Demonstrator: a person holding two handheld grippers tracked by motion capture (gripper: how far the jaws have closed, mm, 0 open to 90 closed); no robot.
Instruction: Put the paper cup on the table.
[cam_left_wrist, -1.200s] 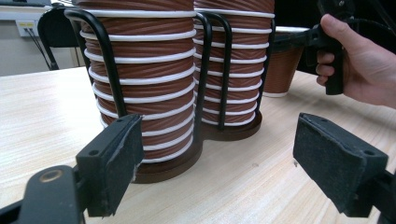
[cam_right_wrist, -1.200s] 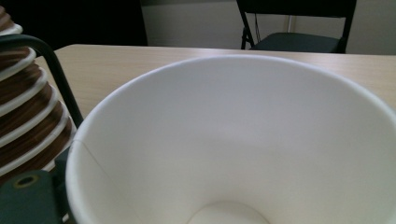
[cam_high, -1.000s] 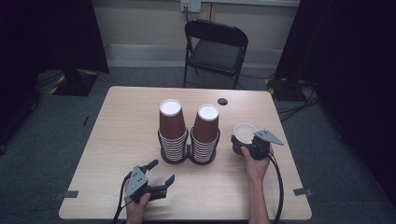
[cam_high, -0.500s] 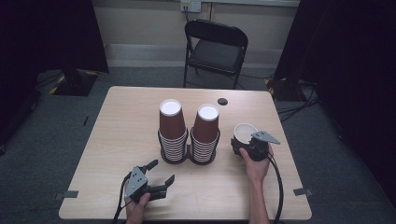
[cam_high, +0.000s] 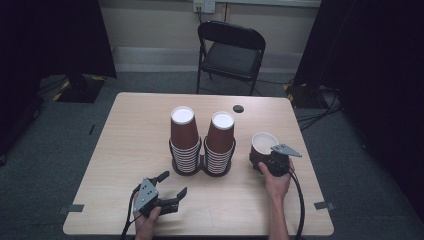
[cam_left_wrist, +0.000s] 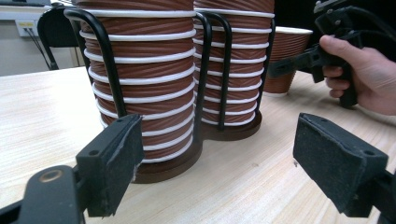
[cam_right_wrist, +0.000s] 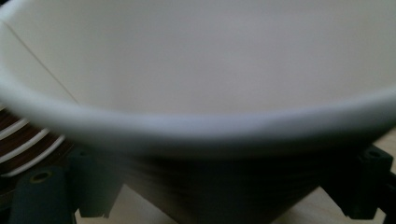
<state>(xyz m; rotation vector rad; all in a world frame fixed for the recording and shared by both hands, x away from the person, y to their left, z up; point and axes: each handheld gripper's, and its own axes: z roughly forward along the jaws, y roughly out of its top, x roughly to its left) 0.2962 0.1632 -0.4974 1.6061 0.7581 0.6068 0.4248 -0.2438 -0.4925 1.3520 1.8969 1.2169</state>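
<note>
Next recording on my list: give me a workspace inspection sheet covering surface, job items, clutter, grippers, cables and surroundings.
Surface: light wooden table, bare apart from the items below.
Job's things: loose brown paper cup standing mouth up at the right; two stacks of upturned cups in a black wire holder at centre.
Clutter: small dark disc near the far edge.
Grippers: right gripper with jaws around the loose cup's lower wall, just been closing, pad contact unclear; left gripper open, resting low at the near edge, aimed at the stacks.
Cables: one black cable trails from the right gripper.
Surroundings: folding chair, dark curtains, carpet.
</note>
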